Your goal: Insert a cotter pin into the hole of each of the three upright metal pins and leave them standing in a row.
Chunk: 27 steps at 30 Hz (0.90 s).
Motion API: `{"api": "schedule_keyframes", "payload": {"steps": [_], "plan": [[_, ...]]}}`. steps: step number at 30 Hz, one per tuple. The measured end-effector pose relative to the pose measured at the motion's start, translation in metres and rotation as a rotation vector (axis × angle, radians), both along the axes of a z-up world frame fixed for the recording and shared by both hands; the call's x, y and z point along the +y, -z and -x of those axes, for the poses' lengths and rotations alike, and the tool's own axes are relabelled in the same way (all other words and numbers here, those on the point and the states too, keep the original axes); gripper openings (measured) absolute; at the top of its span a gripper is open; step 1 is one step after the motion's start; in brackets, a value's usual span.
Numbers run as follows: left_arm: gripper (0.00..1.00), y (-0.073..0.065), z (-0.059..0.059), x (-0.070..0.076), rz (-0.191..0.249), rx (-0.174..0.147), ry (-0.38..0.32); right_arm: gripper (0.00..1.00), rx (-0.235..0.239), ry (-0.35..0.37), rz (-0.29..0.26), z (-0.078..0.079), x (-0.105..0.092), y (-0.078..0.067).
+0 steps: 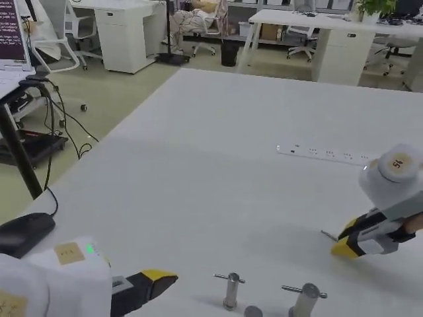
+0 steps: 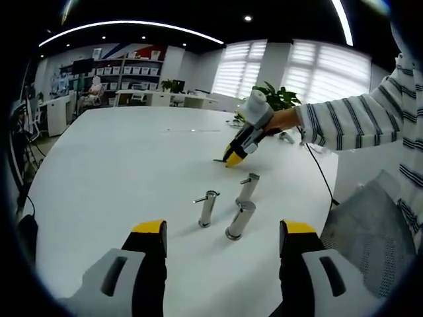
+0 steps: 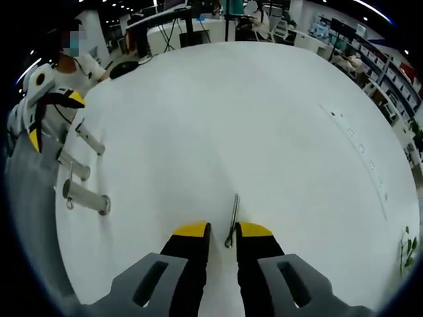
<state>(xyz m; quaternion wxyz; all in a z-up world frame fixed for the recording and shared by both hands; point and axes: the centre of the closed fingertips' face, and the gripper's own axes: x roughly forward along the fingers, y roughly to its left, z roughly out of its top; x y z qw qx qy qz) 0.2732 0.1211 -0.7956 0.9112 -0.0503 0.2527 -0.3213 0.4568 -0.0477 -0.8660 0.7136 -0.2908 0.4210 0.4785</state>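
Three upright metal pins stand near the table's front edge. The left pin [image 1: 230,290] [image 2: 207,208] and the right pin [image 1: 306,298] [image 2: 248,188] each carry a cotter pin crosswise. The third pin [image 1: 253,311] [image 2: 239,220], nearest me, has a bare top. My right gripper [image 1: 345,246] [image 3: 223,231] [image 2: 233,156] rests low on the table to the right of the row. Its jaws are closed narrowly on a loose cotter pin [image 3: 232,219] [image 1: 328,234] that sticks out ahead of them. My left gripper [image 2: 225,229] [image 1: 157,280] hovers open left of the row, holding nothing.
A white power strip [image 1: 324,154] [image 3: 360,148] lies across the table farther back. A black mouse [image 1: 23,231] sits on a stand off the table's left edge. Office desks and chairs fill the background. A striped sleeve [image 2: 350,122] reaches in behind the right gripper.
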Motion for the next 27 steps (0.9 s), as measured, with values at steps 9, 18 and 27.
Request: {"api": "schedule_keyframes", "payload": {"steps": [9, 18, 27], "plan": [[0.68, -0.001, 0.0, 0.003, -0.003, -0.005, -0.021, 0.05, -0.065, -0.033, 0.061, -0.002, 0.0, 0.001], [0.67, -0.009, -0.003, 0.007, 0.001, -0.022, -0.03, 0.03, -0.078, -0.003, 0.066, -0.007, -0.002, 0.001], [0.67, -0.017, -0.004, 0.012, -0.013, -0.037, -0.028, 0.02, -0.127, -0.005, 0.043, -0.012, 0.003, -0.01]]}}
